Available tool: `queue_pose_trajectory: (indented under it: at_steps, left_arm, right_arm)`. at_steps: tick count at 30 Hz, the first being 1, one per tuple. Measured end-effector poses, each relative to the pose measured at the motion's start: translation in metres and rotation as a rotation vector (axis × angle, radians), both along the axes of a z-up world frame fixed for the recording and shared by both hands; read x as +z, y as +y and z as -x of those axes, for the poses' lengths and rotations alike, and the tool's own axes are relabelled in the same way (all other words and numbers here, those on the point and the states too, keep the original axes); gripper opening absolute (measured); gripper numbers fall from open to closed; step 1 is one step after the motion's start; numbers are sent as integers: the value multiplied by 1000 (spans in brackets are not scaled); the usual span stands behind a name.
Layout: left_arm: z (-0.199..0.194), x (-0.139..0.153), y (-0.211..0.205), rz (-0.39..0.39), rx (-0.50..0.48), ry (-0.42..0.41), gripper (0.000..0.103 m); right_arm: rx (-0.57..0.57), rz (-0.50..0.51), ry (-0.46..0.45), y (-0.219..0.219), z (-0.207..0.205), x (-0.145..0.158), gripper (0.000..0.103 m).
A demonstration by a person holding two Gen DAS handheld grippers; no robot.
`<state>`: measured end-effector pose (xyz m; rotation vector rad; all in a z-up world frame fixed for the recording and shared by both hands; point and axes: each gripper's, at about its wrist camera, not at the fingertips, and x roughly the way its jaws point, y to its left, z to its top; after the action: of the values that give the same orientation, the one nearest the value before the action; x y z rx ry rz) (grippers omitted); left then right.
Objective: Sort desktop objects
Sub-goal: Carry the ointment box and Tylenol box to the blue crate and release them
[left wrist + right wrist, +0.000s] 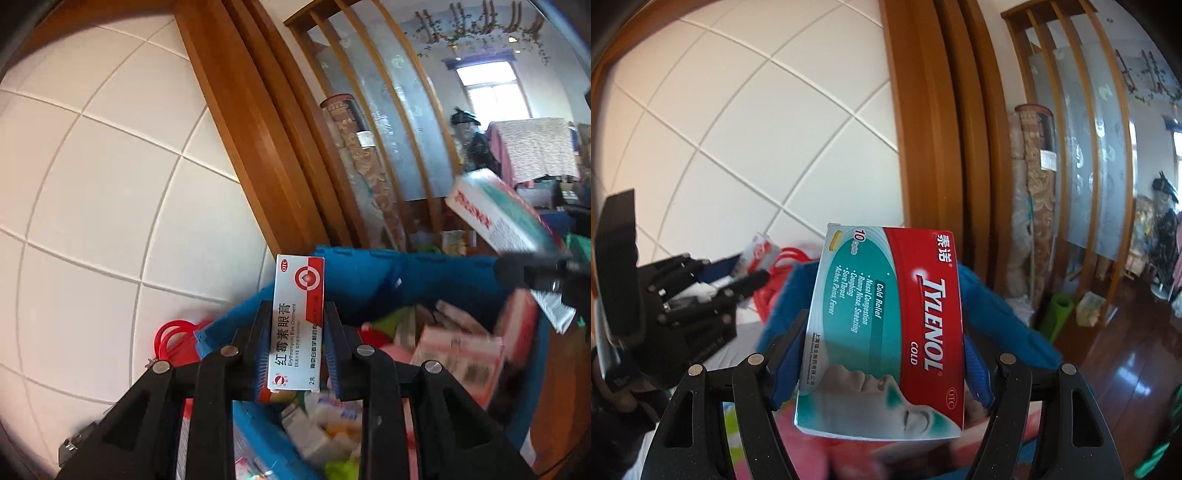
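My left gripper (295, 314) is shut on a slim white and red eye ointment box (297, 325), held upright above a blue basket (369, 280) filled with several medicine boxes. My right gripper (882, 332) is shut on a teal and red Tylenol Cold box (886, 328), held up over the same blue basket (1004, 314). The Tylenol box also shows at the right of the left wrist view (498, 210), blurred. The left gripper also shows at the left of the right wrist view (753, 280).
A white tiled wall (92, 166) stands behind, beside a wooden door frame (258, 129). A red handled thing (173, 339) sits left of the basket. A pink box (458, 358) lies in the basket. A wooden floor (1126, 350) and rolled carpets (1034, 184) lie to the right.
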<state>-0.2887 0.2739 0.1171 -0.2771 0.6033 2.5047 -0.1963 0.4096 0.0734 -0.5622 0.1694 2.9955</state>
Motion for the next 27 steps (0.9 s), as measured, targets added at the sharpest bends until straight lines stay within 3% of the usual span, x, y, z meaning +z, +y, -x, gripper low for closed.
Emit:
queue_pose_trajectory:
  at_steps: [7,18,20,21,22,23,27]
  left_arm:
    - [10,-8,32,39,103,-16,26]
    - [28,-8,42,79,212,-28,28]
    - [28,-6,45,89,236,-28,44]
    - [27,-5,46,89,252,-15,64]
    - [27,-4,47,89,275,9,74]
    - [25,-3,49,87,292,35,85]
    - [22,5,53,71,288,54,86]
  right_arm:
    - [38,33,-15,52,15,-6,73]
    - [64,90,-32,80,46,-14,73]
    - [57,111,-34,84,50,-14,75]
    - [53,124,-36,87,53,-14,82]
    - [42,141,-35,90,55,-14,96]
    - [27,149,-27,93,54,-14,99]
    - [18,165,-17,101,52,-12,100]
